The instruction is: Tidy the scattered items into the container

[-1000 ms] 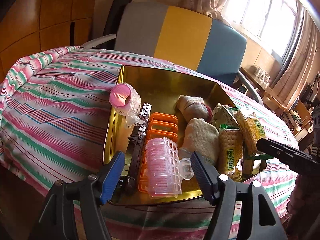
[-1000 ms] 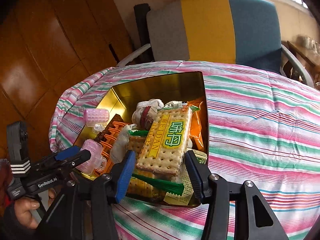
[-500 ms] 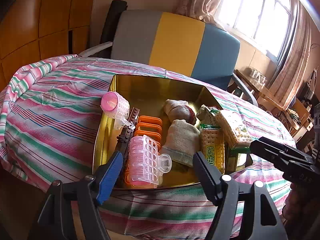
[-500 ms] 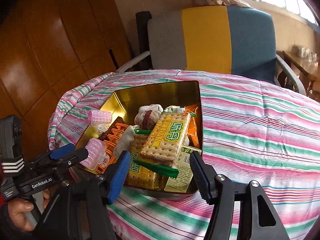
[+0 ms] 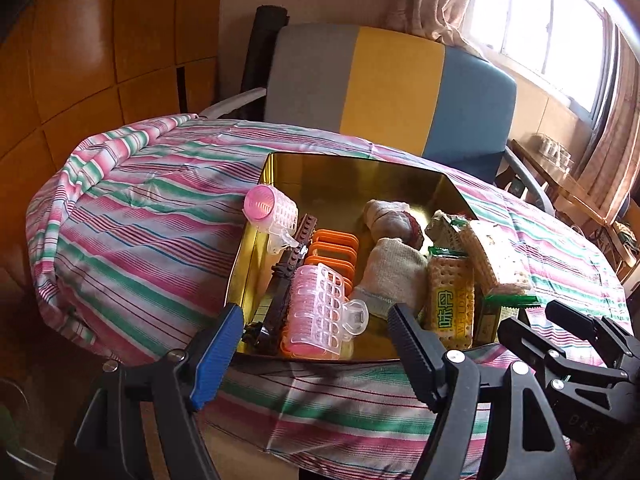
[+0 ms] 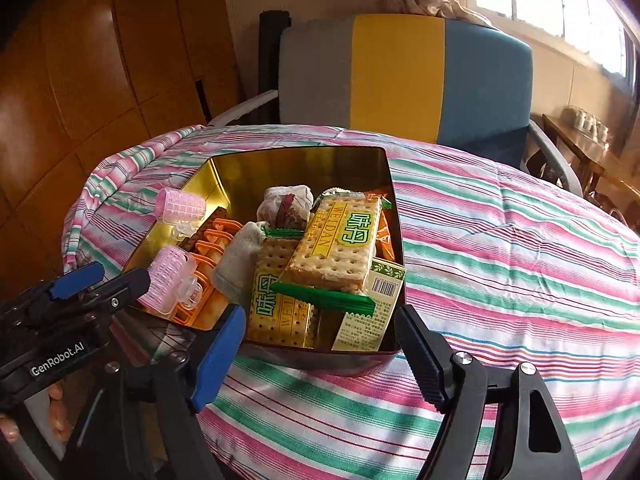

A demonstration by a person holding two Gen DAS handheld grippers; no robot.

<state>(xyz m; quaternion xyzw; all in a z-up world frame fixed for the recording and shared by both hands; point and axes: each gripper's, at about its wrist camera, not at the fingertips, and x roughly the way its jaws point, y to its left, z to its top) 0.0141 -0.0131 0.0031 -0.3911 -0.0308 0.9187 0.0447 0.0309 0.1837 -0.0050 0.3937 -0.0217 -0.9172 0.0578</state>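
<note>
striped tablecloth (image 6: 500, 264), tricolour chair (image 6: 404, 76), curtained window (image 5: 532, 12)

We see a gold tin container (image 6: 304, 168) open on the striped tabletop (image 6: 500, 260), inside it pink hair rollers (image 5: 316, 312) at its left wall, orange clips (image 5: 334, 246), rolled socks (image 5: 394, 276) mid-tin, cracker packets (image 6: 336, 244) stacked at its right wall
</note>
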